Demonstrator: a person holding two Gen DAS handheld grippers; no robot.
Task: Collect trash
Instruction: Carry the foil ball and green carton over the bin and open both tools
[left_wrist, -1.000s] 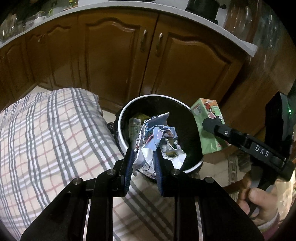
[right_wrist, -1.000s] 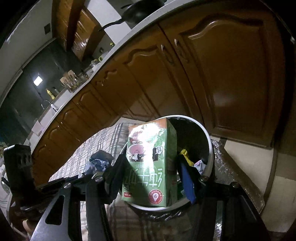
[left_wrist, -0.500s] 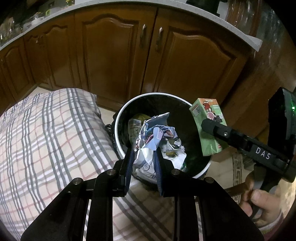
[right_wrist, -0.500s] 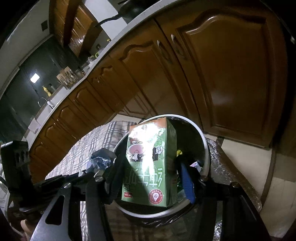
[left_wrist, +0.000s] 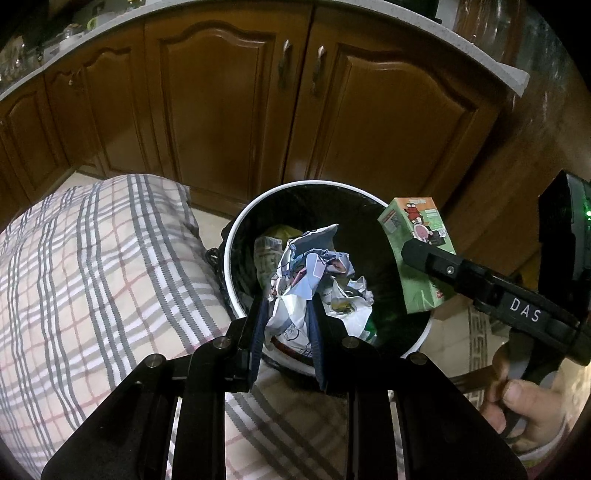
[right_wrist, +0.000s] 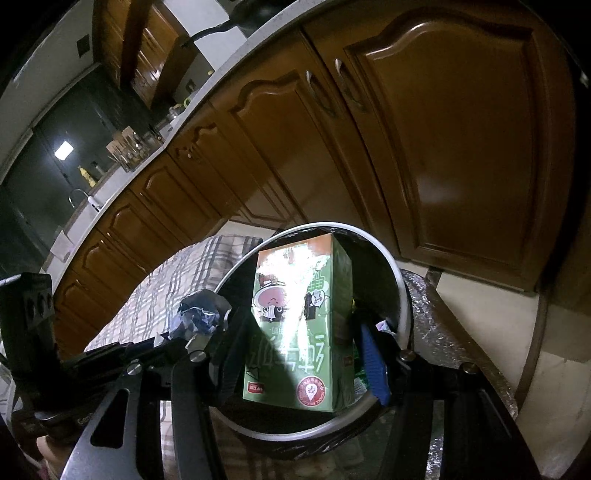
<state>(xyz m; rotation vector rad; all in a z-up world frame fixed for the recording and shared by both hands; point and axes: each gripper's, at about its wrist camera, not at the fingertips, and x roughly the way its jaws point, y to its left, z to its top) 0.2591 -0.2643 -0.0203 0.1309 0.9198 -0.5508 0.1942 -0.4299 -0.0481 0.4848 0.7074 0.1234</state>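
A round trash bin (left_wrist: 236, 236) with a white rim and black liner stands on the floor; it also shows in the right wrist view (right_wrist: 400, 295). My left gripper (left_wrist: 286, 314) is shut on a crumpled paper wad (left_wrist: 310, 266) and holds it over the bin's near side. My right gripper (right_wrist: 299, 332) is shut on a green milk carton (right_wrist: 295, 325), upright over the bin's opening. The carton (left_wrist: 415, 251) and the right gripper's finger (left_wrist: 480, 280) show at the bin's right rim in the left wrist view. Other trash (left_wrist: 347, 302) lies inside the bin.
A plaid cushion (left_wrist: 92, 277) lies to the left of the bin. Brown cabinet doors (left_wrist: 221, 110) under a white countertop stand close behind it. A hand (left_wrist: 528, 410) holds the right gripper's handle at the lower right. The tiled floor (right_wrist: 480, 302) shows to the right.
Both grippers have moved forward and higher over the bin, so the bin lies lower in both views. The wad and the carton stay gripped.
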